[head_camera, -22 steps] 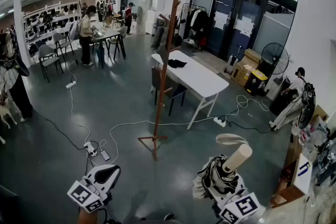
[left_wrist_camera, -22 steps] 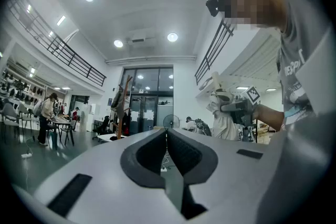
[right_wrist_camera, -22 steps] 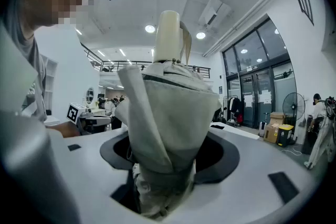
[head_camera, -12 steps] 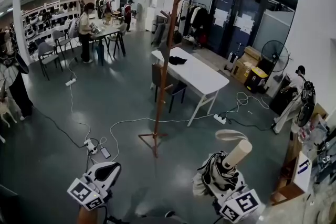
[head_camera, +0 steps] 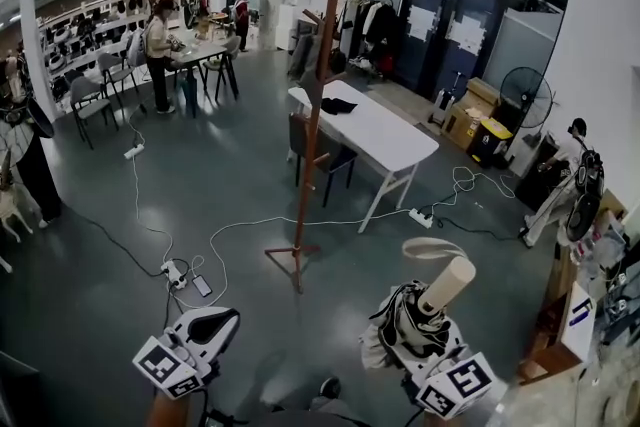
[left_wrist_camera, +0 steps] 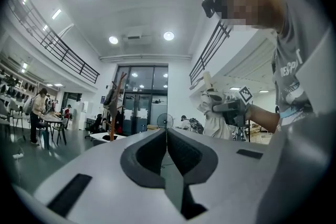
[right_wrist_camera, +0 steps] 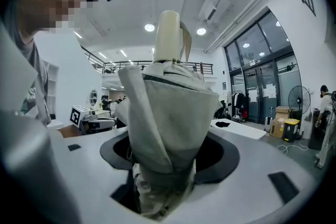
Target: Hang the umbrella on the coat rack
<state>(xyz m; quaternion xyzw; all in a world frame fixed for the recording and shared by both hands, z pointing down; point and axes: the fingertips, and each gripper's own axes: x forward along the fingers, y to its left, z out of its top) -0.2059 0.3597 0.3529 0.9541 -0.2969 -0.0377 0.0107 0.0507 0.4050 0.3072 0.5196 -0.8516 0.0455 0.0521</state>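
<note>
A folded beige umbrella [head_camera: 415,320] with a cream cylindrical handle [head_camera: 446,285] and a loop strap stands upright in my right gripper [head_camera: 425,365], which is shut on it near the lower right of the head view. In the right gripper view the umbrella [right_wrist_camera: 165,113] fills the space between the jaws, handle up. My left gripper [head_camera: 215,323] is shut and holds nothing, at the lower left; its jaws [left_wrist_camera: 166,152] meet edge to edge. The brown wooden coat rack [head_camera: 310,130] stands on the floor ahead, between the two grippers; the coat rack [left_wrist_camera: 113,110] also shows far off.
A white table [head_camera: 375,140] with a dark item and a chair stands just behind the rack. White cables and power strips [head_camera: 175,277] lie on the floor to its left. People work at desks [head_camera: 190,60] at the back left; boxes and a fan [head_camera: 522,105] at the right.
The view has drifted a little closer to the coat rack. Both grippers keep their places in the frame, and the umbrella stays upright in the right one.
</note>
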